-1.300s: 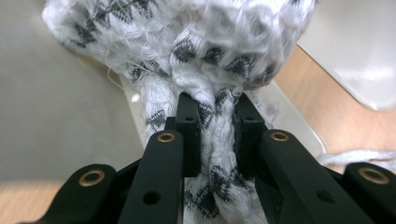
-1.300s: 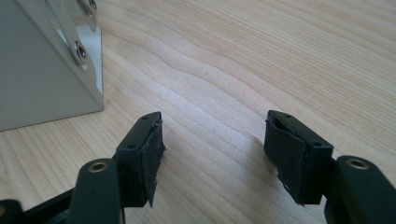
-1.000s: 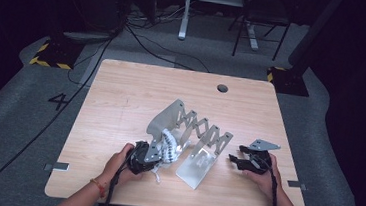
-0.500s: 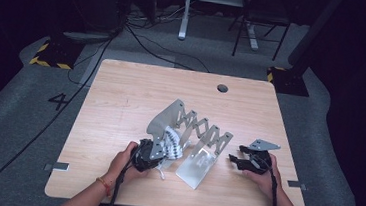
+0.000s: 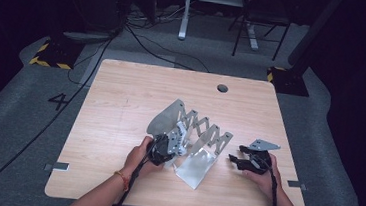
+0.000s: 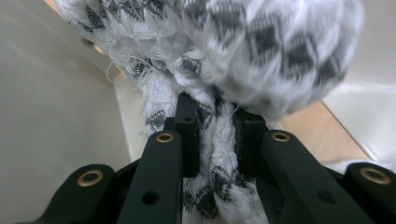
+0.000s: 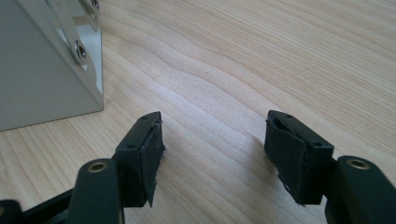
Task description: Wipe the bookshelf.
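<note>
The wooden counter carries a folding metal rack near its front middle: an accordion of silver bars stretched between a rounded end plate at the back left and a flat plate lying toward the front. Well to the right of it, the right gripper rests low over the bare wood with its jaws apart and nothing between them; in the right gripper view the black pads stand wide over the grain, with a corner of the rack at the upper left. The left gripper is right at the rack's near left end, and its jaws are clamped on a white-and-grey patterned cloth, which bunches into a soft lump just above the pads in the left gripper view, pale metal panels on either side. In the high view the cloth sits against the rack's bars, held up off the wood. The step in hand looks like carrying the cloth to the rack to drape or lodge it there. The next move likely calls for lifting the bundle over a bar, settling it so it catches, then parting the jaws without dragging loose threads back out; the free gripper could steady the light rack so it does not slide.
</note>
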